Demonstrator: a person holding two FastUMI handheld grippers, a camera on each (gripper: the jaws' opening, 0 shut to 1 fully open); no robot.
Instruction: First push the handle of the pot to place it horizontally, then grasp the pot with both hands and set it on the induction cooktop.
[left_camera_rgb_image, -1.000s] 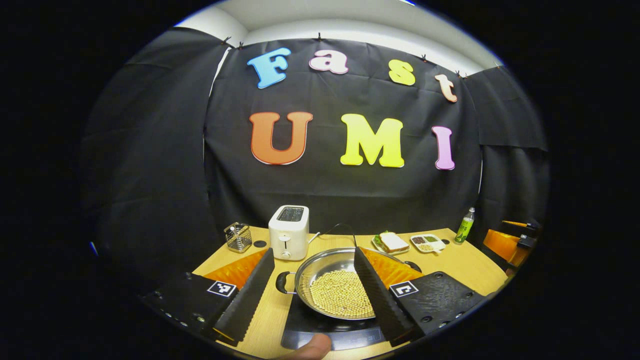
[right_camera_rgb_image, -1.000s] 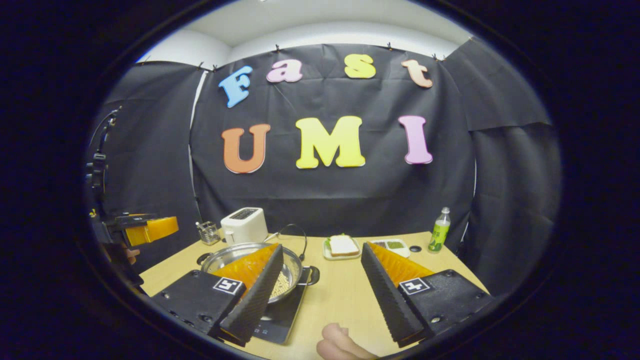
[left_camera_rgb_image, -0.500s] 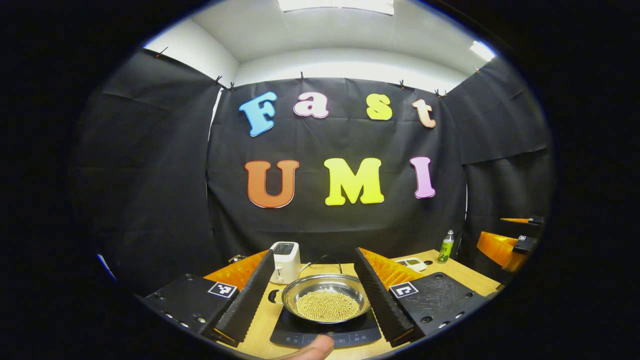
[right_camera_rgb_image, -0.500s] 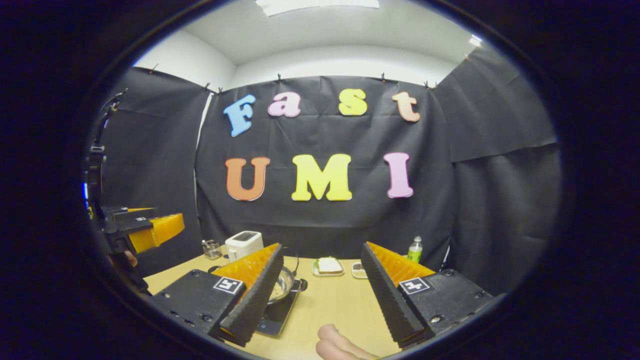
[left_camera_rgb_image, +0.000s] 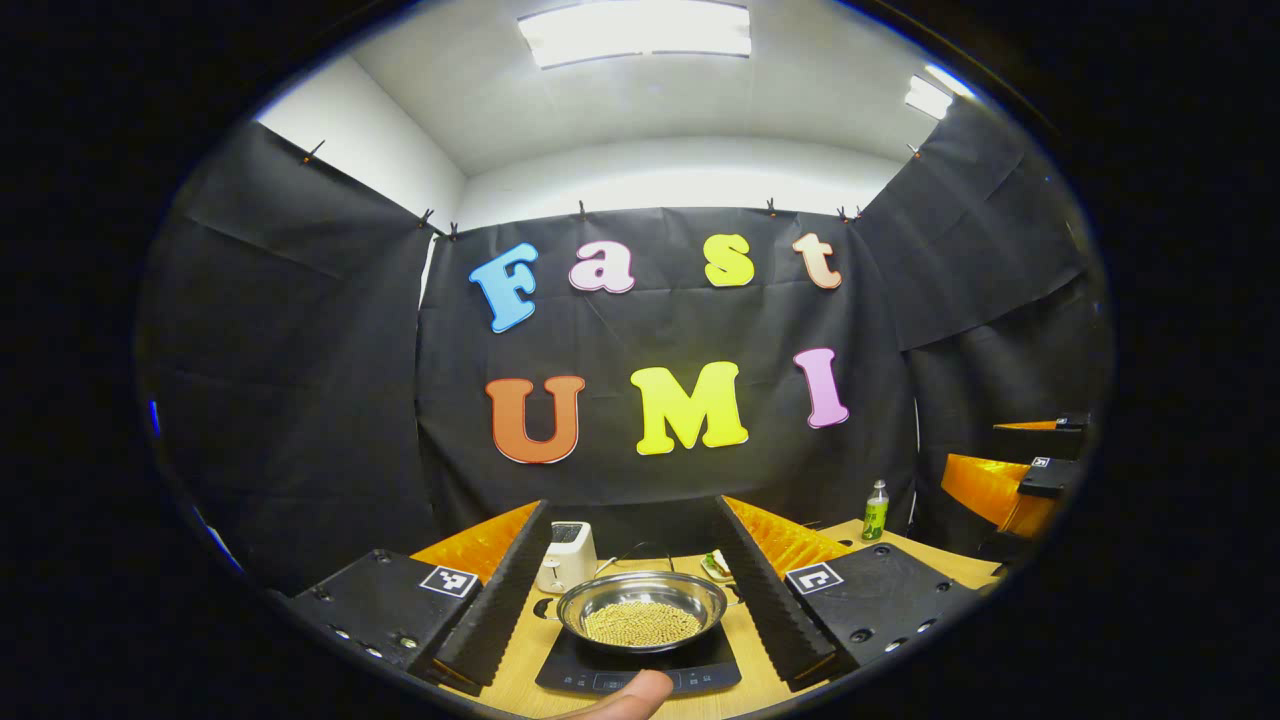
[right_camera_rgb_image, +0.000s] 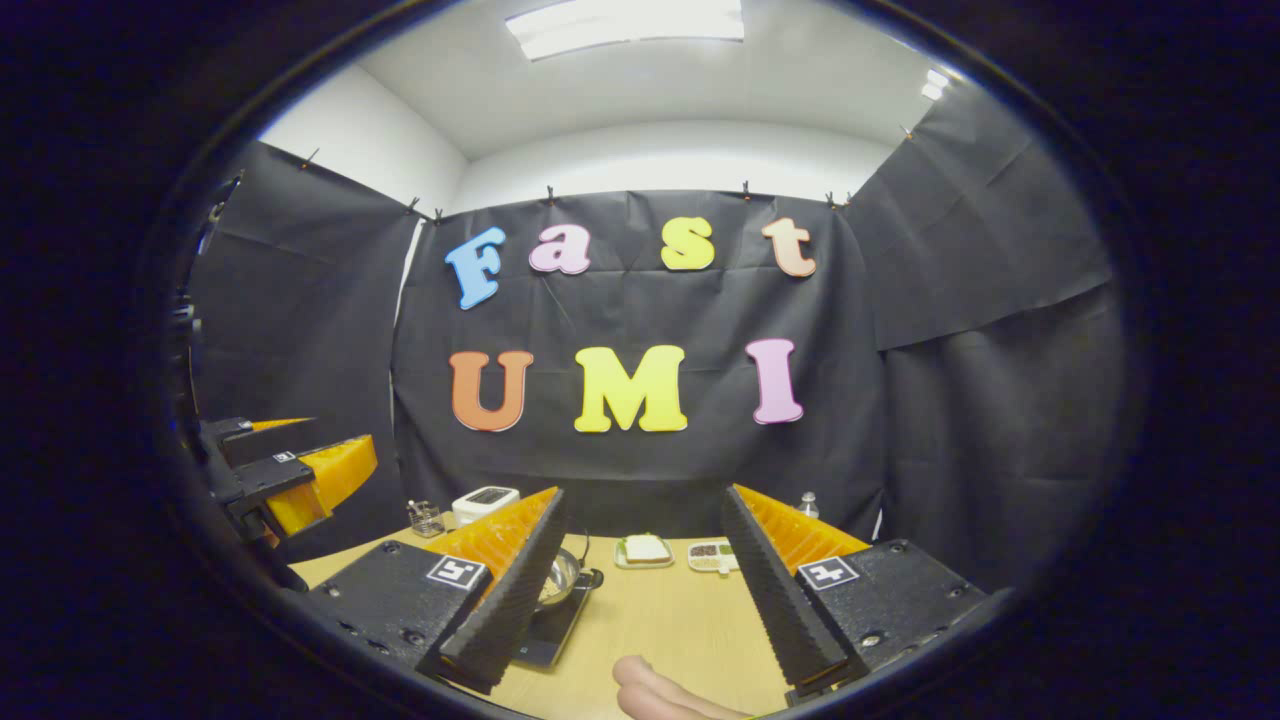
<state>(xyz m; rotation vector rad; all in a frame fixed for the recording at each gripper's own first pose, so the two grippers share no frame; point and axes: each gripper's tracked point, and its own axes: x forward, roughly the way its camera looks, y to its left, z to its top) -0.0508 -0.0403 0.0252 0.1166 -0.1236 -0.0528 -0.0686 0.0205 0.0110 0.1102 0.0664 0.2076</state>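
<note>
Pot (left_camera_rgb_image: 642, 610) of small pale beans sits squarely on the induction cooktop (left_camera_rgb_image: 637, 668), near the front edge of the wooden table (right_camera_rgb_image: 670, 620). In the left gripper view one small side handle (left_camera_rgb_image: 546, 607) sticks out to the left, so the handle axis runs left to right across the table. The left gripper (left_camera_rgb_image: 640, 640) hangs back from the pot with its fingers spread wide, touching nothing. The right gripper (right_camera_rgb_image: 640, 650) is likewise spread and empty, well apart from the pot, over bare tabletop to the right of the cooktop. Open table lies between the cooktop and the far items: a toaster (left_camera_rgb_image: 566, 555) far left, a sandwich plate (right_camera_rgb_image: 645, 550) and a divided snack tray (right_camera_rgb_image: 712, 556) far centre, a green bottle (left_camera_rgb_image: 875, 510) far right. A fingertip (left_camera_rgb_image: 628, 696) shows at the near edge.
</note>
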